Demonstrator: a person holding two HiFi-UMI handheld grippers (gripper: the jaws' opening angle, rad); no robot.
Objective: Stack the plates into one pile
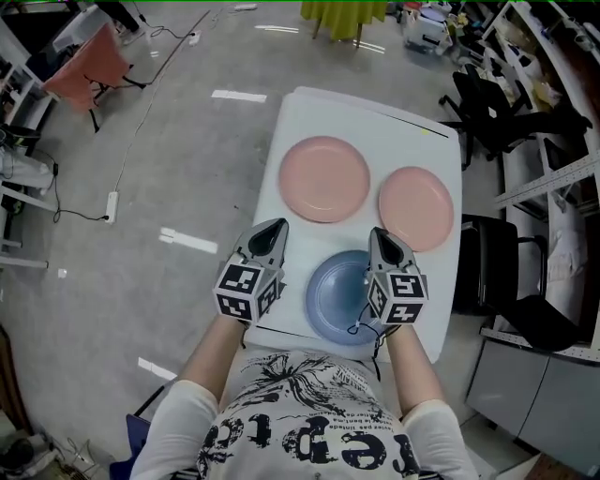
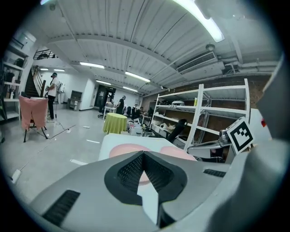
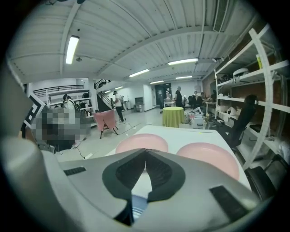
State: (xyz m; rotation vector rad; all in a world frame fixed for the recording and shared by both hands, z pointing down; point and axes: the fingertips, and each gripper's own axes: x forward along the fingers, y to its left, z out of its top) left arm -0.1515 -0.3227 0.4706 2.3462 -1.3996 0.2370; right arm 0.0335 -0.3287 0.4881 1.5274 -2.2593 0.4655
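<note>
Three plates lie apart on the white table (image 1: 295,122): a large pink plate (image 1: 324,178) at the back left, a smaller pink plate (image 1: 416,207) at the back right, and a blue plate (image 1: 339,298) at the near edge. My left gripper (image 1: 278,225) hovers shut and holds nothing, just left of the blue plate. My right gripper (image 1: 378,233) is shut with nothing in it, above the blue plate's right rim. Both pink plates (image 3: 142,142) (image 3: 211,157) show beyond the right jaws; the left gripper view shows the large pink plate (image 2: 124,149).
Black office chairs (image 1: 492,112) and metal shelving (image 1: 553,178) stand right of the table. A round table under a yellow-green cloth (image 1: 343,17) is beyond it, a pink-draped chair (image 1: 89,66) far left. Cables and a power strip (image 1: 112,206) lie on the floor at left.
</note>
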